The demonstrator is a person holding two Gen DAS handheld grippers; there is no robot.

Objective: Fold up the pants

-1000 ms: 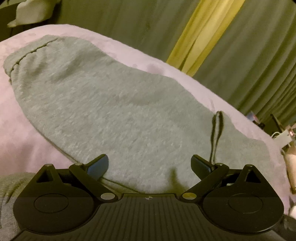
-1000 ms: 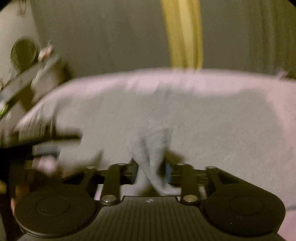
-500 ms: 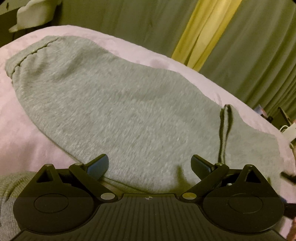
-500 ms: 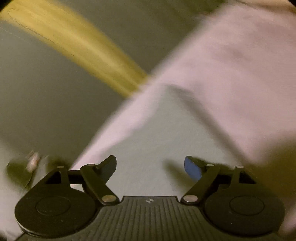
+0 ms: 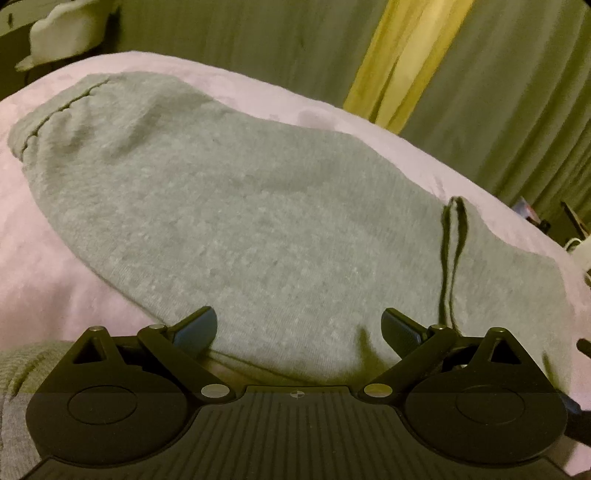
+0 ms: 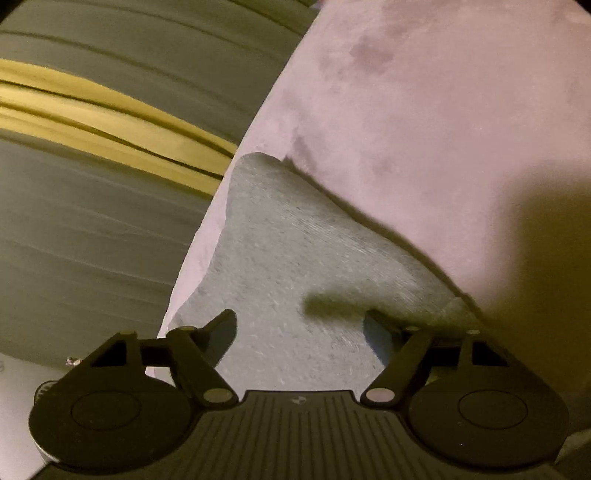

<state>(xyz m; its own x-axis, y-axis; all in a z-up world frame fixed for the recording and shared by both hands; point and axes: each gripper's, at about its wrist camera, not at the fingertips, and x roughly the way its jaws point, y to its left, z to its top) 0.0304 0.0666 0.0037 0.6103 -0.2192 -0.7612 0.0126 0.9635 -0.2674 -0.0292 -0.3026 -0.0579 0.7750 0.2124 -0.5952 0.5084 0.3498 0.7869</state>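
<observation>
On the pale pink bedspread point(image 5: 55, 266) the grey knit sweatpants point(image 5: 258, 229) lie spread flat, their long axis running from the far left of the left wrist view down to the near right. The gathered, stitched cuff end point(image 5: 48, 118) points to the far left corner of the bed, and the wider end with the dark drawstring loop point(image 5: 452, 258) sits at the near right. The drawstring lies on top of the fabric as two thin strands running toward the camera. The left gripper point(image 5: 299, 332) hangs just over the near edge of the pants with its fingers spread wide and only flat cloth in the gap. The right gripper point(image 6: 299, 332) is rolled sideways over one corner of the grey fabric point(image 6: 280, 236), which lies close to the bed's edge; its jaws are opening and the pads press on nothing. Behind the bed hang olive-green pleated curtains point(image 5: 240, 33) with a yellow strip point(image 5: 406, 55) between them. A white soft lump point(image 5: 62, 33) rests at the far left, too blurred to identify, and small clutter point(image 5: 554, 225) shows beyond the bed's right edge. No containers are visible, and nothing lies on the pants besides the drawstring
</observation>
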